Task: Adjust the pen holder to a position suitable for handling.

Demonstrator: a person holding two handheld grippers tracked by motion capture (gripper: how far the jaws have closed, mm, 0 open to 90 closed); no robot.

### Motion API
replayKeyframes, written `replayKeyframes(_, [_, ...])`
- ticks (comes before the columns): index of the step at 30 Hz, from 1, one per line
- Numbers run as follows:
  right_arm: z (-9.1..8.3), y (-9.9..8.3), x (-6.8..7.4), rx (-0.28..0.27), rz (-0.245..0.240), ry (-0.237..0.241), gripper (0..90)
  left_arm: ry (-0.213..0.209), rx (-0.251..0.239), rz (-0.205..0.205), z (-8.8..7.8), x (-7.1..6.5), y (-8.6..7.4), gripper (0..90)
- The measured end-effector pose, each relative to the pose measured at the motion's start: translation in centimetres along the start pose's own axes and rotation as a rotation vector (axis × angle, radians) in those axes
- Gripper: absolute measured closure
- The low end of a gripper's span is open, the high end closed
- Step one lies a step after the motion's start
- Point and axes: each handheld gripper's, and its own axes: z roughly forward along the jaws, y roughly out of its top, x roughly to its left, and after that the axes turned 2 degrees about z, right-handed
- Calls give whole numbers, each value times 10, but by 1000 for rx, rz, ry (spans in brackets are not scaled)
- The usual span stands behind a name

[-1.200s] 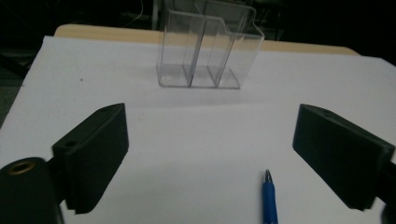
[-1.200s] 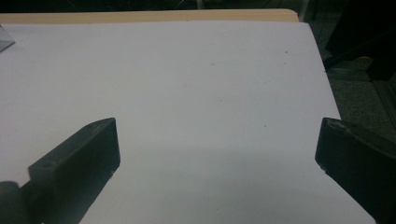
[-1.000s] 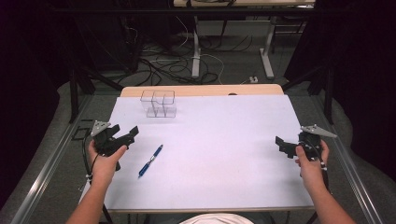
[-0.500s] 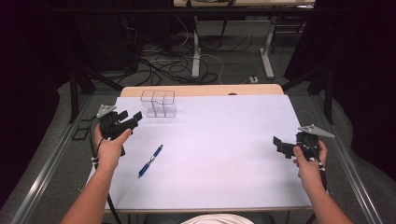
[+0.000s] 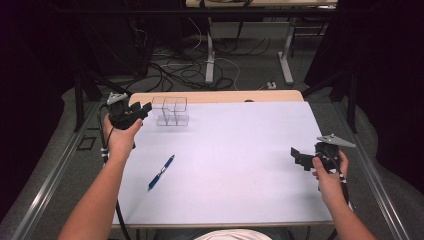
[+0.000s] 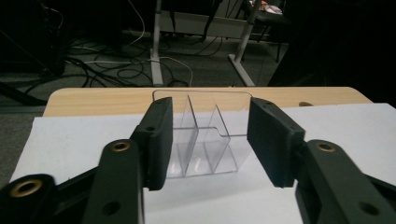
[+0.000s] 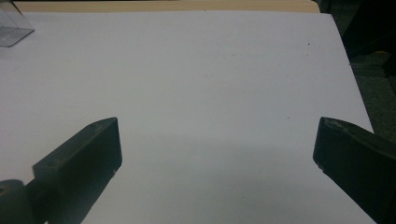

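Note:
A clear plastic organizer (image 5: 171, 111) with upright dividers stands at the far left of the white sheet (image 5: 240, 150). My left gripper (image 5: 143, 108) hovers just to its left and points at it. In the left gripper view the organizer (image 6: 205, 149) shows in the gap just ahead of the black pads (image 6: 161, 135). The jaws have just been closing, and they stand open with nothing pressed between them. A blue pen (image 5: 161, 172) lies on the sheet nearer the person, below the left hand. My right gripper (image 5: 296, 156) is held at the right edge, and in its own view it (image 7: 217, 140) stands wide open over bare sheet.
The wooden tabletop (image 5: 220, 96) shows as a strip past the sheet's far edge. Table legs and loose cables (image 5: 200, 70) lie on the floor beyond. A corner of the organizer (image 7: 11, 28) shows at the top left of the right gripper view.
The left hand has moved away from the person and up, from beside the pen to next to the organizer, and its jaws have narrowed. The right hand has stayed put.

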Motion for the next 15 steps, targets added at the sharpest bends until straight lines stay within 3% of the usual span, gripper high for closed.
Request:
replayKeyframes(3, [0, 0, 0, -1, 0, 1, 9, -2, 2, 7, 7, 2, 5, 578])
replayKeyframes(7, [0, -1, -1, 6, 13, 0, 10, 36, 41, 56, 16, 3, 14, 662])
replayKeyframes(10, [1, -1, -1, -3, 19, -8, 12, 53, 66, 66, 23, 5, 21, 713])
replayKeyframes(15, [2, -2, -3, 14, 13, 1, 13, 57, 67, 75, 35, 8, 29, 809])
